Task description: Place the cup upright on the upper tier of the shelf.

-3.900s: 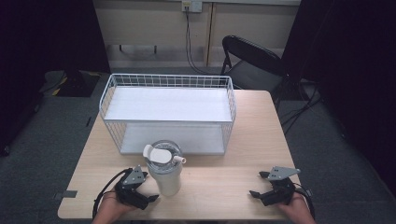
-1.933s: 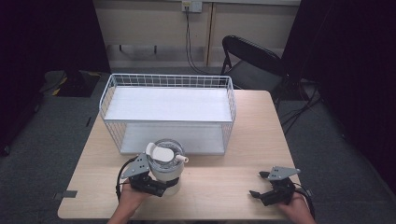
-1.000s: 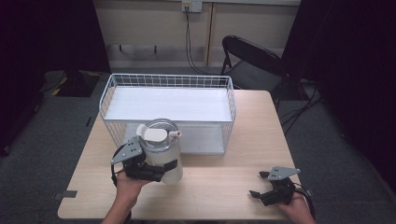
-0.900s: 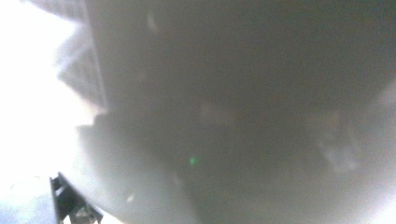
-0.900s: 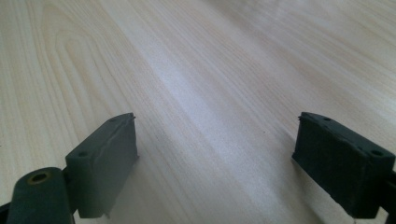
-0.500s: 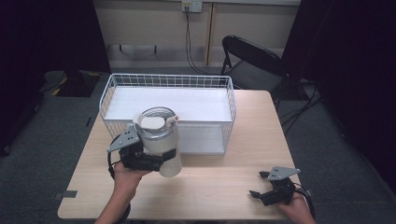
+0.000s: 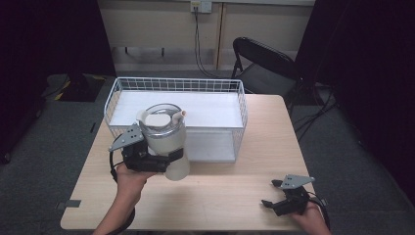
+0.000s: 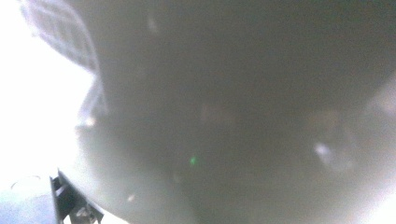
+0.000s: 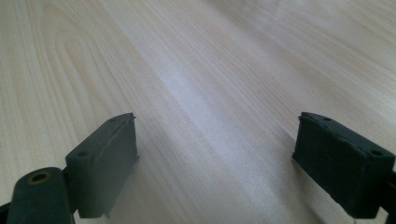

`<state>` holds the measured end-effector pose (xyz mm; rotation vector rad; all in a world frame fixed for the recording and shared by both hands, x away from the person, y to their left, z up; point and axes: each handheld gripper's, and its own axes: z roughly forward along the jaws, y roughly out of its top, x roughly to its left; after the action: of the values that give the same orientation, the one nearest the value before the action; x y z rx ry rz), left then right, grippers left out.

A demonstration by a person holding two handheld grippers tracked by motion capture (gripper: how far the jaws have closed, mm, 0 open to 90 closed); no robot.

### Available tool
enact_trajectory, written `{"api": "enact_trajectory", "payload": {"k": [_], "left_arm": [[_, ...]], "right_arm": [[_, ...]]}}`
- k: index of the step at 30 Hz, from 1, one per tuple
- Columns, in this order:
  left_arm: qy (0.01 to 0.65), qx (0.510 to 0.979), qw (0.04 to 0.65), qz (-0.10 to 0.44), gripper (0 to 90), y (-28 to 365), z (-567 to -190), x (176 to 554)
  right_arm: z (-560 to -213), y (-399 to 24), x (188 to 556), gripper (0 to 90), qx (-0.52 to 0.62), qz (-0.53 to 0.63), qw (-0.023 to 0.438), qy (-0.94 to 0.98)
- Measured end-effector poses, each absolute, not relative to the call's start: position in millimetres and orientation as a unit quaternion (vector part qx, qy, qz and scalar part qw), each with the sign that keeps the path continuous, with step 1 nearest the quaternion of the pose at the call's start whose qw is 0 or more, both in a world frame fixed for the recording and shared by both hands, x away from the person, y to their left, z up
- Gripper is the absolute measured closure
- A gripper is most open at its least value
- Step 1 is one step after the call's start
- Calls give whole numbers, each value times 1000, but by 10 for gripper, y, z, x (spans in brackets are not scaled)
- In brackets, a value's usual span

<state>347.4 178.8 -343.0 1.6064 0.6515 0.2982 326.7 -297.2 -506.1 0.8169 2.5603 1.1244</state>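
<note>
Two grippers are in our hands at the wooden table (image 7: 225, 196). Our left gripper (image 7: 164, 159) is clamped on a translucent white jug (image 7: 165, 142), gripping it low on its body and carrying it clear of the tabletop. The jug stands roughly upright, its clear lid and small spout at the top, and it hangs at the near left corner of the white wire basket (image 7: 117, 93), overlapping the basket's near rim as seen from above. In the left gripper view the jug (image 8: 243, 107) presses so close to the lens that it is a pale grey blur, with a bit of the basket's mesh (image 8: 60, 32) at upper left.

Our right gripper (image 7: 270, 202) rests low at the near right of the table, well apart from the jug and the basket. In the right gripper view its two black jaws stand wide apart with nothing between them, bare wood grain (image 9: 210, 70) beneath. A black folding chair (image 7: 264, 63) stands beyond the table's far right side.
</note>
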Motion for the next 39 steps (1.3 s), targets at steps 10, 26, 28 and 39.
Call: {"api": "enact_trajectory", "payload": {"k": [10, 26, 28, 39], "left_arm": [[277, 709, 634, 136, 93, 1760, -3154, 3529], [278, 716, 627, 131, 93, 1740, -2805, 3599], [277, 715, 628, 133, 93, 1735, -2761, 3605], [277, 719, 623, 132, 93, 1730, -2552, 3692]], "right_arm": [[-5061, -2971, 3266, 125, 279, 383, 114, 873], [-5061, -2971, 3266, 125, 279, 383, 114, 873], [-5061, -2972, 3266, 126, 279, 383, 114, 873], [-5061, -2972, 3266, 126, 279, 383, 114, 873]]}}
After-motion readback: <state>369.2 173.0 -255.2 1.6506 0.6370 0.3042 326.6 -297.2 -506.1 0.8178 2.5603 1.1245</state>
